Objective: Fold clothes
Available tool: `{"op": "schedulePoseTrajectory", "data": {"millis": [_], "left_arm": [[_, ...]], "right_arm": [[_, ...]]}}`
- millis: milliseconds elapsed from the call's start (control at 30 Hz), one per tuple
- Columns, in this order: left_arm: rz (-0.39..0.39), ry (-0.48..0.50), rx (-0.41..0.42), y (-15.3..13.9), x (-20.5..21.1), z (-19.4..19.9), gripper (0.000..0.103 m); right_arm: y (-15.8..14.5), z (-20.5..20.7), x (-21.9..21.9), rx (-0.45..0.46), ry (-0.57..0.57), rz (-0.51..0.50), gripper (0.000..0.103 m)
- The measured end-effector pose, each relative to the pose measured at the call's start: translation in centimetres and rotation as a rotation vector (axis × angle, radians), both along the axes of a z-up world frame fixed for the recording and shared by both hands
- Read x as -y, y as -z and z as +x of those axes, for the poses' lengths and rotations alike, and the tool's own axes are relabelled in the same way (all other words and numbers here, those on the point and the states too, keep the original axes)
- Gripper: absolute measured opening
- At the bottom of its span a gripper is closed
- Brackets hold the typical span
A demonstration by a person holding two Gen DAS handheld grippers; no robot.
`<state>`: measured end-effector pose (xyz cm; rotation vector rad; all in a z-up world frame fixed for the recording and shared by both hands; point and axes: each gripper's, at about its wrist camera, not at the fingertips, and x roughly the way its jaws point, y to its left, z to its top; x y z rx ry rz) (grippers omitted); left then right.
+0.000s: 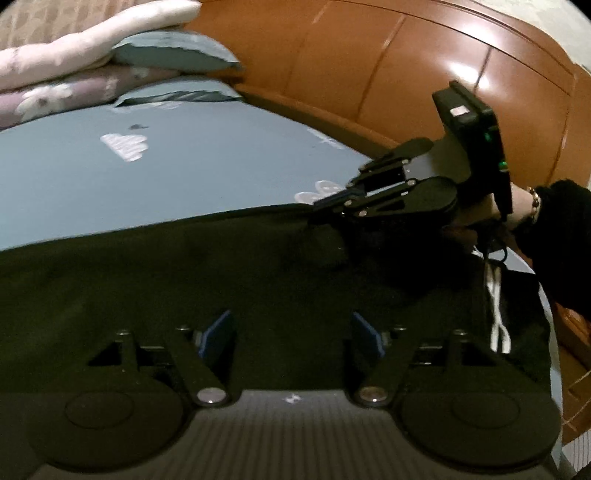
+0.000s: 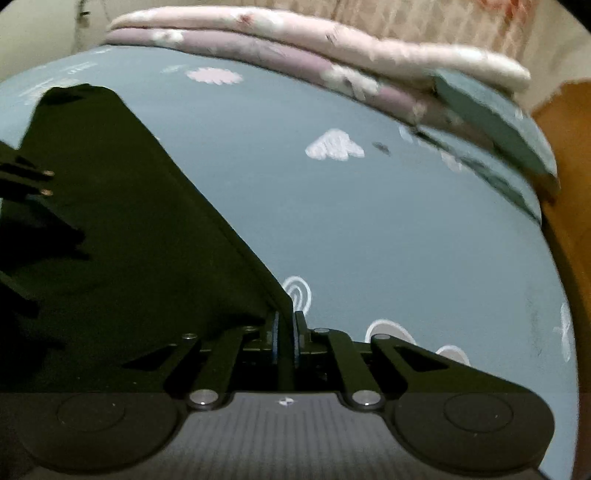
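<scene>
- right gripper is pinching the black garment edge, jaws clamped on it
- left gripper is hovering over the garment, jaws spread
- garment is lying on the blue bedsheet

A blue-grey cloud-print sheet, folded pink quilts, pillows and brown wooden panelling.

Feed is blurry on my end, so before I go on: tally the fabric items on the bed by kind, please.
Dark garment being folded, gripped by the right tool: 1
Folded floral quilts, pink and purple: 2
Grey-blue pillows, top and lower: 2
Grey-blue sheet with cloud print: 1
Total: 6
</scene>
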<state>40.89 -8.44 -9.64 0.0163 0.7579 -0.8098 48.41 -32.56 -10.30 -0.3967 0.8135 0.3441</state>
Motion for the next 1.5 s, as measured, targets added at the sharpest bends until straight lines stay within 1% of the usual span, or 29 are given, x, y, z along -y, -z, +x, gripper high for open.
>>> {"op": "schedulePoseTrajectory", "data": {"millis": [33,100,133,167,200,300,400,467,533,633,700,833,933,1033,1133,1233,1367,1433,1500], "left_arm": [[0.022,-0.020,-0.009,0.3,-0.2,0.1,0.073],[0.067,-0.060,-0.027,0.8,-0.7,0.3,0.073],[0.067,-0.062,-0.026,0.9,-0.9,0.3,0.074],[0.062,-0.060,-0.024,0.9,-1.0,0.2,0.075],[0.057,-0.058,-0.022,0.9,-1.2,0.1,0.075],[0.060,-0.051,-0.014,1.0,-1.5,0.0,0.075],[0.066,-0.052,-0.010,1.0,-1.5,-0.1,0.075],[0.064,-0.061,-0.016,0.9,-1.4,-0.1,0.075],[0.062,-0.088,-0.039,0.6,-1.5,-0.1,0.075],[0.072,-0.143,-0.083,-0.3,-1.8,-0.8,0.075],[0.099,-0.176,-0.095,-1.1,-2.1,-1.6,0.075],[0.117,-0.219,-0.080,-3.7,-3.3,-5.2,0.075],[0.125,-0.257,-0.075,-5.7,-4.3,-8.3,0.075],[0.131,-0.286,-0.083,-6.8,-5.0,-11.4,0.076],[0.104,-0.301,-0.094,-7.0,-5.5,-14.4,0.076],[0.059,-0.296,-0.103,-6.8,-5.9,-17.1,0.078],[0.007,-0.286,-0.093,-5.7,-6.3,-19.6,0.080],[0.000,-0.283,-0.079,-4.8,-6.4,-20.2,0.080],[-0.003,-0.287,-0.065,-3.9,-6.4,-20.1,0.080]], "right_arm": [[0.4,0.4,0.0,-0.017,0.004,-0.005,0.009],[0.7,0.6,-0.2,-0.011,0.009,-0.009,0.015],[0.5,0.7,-0.1,-0.005,0.009,0.003,0.017],[0.2,0.7,0.1,0.000,0.007,0.020,0.025],[-0.1,0.6,0.4,0.009,0.013,0.028,0.030],[-1.3,0.4,1.8,0.038,0.045,0.043,0.031],[-2.2,-0.3,4.0,0.058,0.115,0.068,0.033],[-2.7,-1.1,5.5,0.054,0.160,0.102,0.034],[-3.1,-2.2,6.6,0.047,0.201,0.134,0.034],[-4.4,-4.8,6.7,0.065,0.221,0.141,0.034],[-5.8,-7.0,6.3,0.076,0.232,0.145,0.034],[-9.4,-12.3,5.5,0.099,0.222,0.177,0.038],[-12.1,-16.6,4.6,0.109,0.213,0.206,0.043],[-13.7,-20.7,3.3,0.106,0.197,0.222,0.047],[-14.0,-24.2,1.0,0.082,0.191,0.191,0.047],[-13.5,-27.1,-1.3,0.050,0.190,0.188,0.051],[-11.6,-29.7,-4.6,0.015,0.212,0.207,0.054],[-10.3,-30.6,-5.9,-0.006,0.243,0.236,0.054],[-9.2,-31.3,-7.1,-0.023,0.250,0.245,0.055]]}}
